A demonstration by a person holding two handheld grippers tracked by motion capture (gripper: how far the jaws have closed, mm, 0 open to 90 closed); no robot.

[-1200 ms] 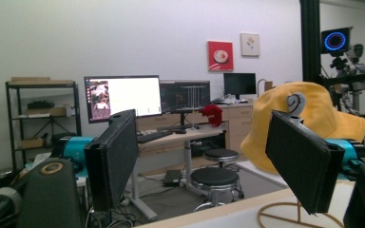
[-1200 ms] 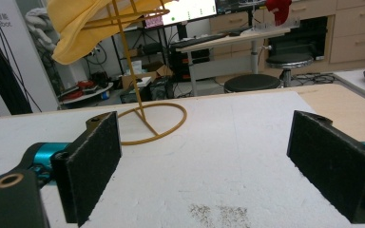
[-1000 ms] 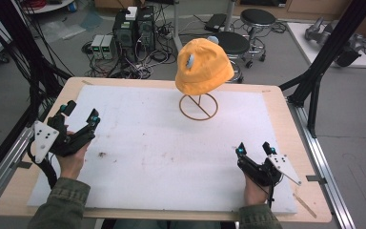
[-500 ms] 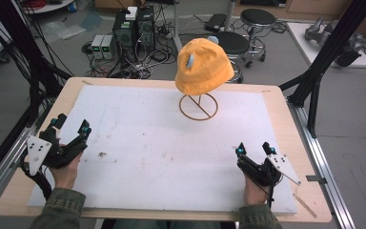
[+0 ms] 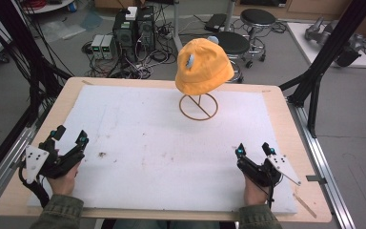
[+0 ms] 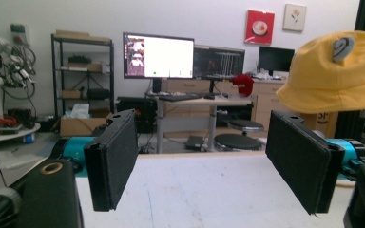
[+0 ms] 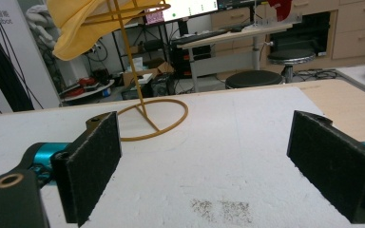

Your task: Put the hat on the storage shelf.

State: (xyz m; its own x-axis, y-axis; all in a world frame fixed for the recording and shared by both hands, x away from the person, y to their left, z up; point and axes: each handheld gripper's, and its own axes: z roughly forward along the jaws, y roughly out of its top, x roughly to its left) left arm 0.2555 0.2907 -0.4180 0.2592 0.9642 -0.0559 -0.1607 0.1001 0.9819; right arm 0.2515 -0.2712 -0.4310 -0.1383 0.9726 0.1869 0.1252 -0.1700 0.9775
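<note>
A: The left gripper (image 5: 68, 136) sits at the near left edge of the white mat (image 5: 147, 143), jaws spread wide with nothing between them; in its own view the pads (image 6: 119, 156) frame bare mat and the room beyond. Why park it there?

B: I'd judge it a ready stance; the hand (image 5: 62, 174) rests low by the table's edge, and the jaws aim up the mat toward the yellow hat (image 5: 202, 67), so a reach could start from there.

A: And the hat itself?

B: It hangs on a wire stand (image 5: 198, 106) at the far middle of the mat, well apart from both grippers; draped over the top, brim clear of the table, probably so jaws can get under or around the brim.

A: Then the right gripper (image 5: 252, 149)?

B: Near the near right edge, jaws just as wide and holding nothing; its view looks along the mat at the stand's ring base (image 7: 154, 118), with some dark specks (image 7: 221, 209) on the mat close in front.

A: What has changed from a second ago?

B: The left gripper has drawn back toward the person and sunk lower along the left edge; the right gripper, the hat and the stand stay where they were.
</note>
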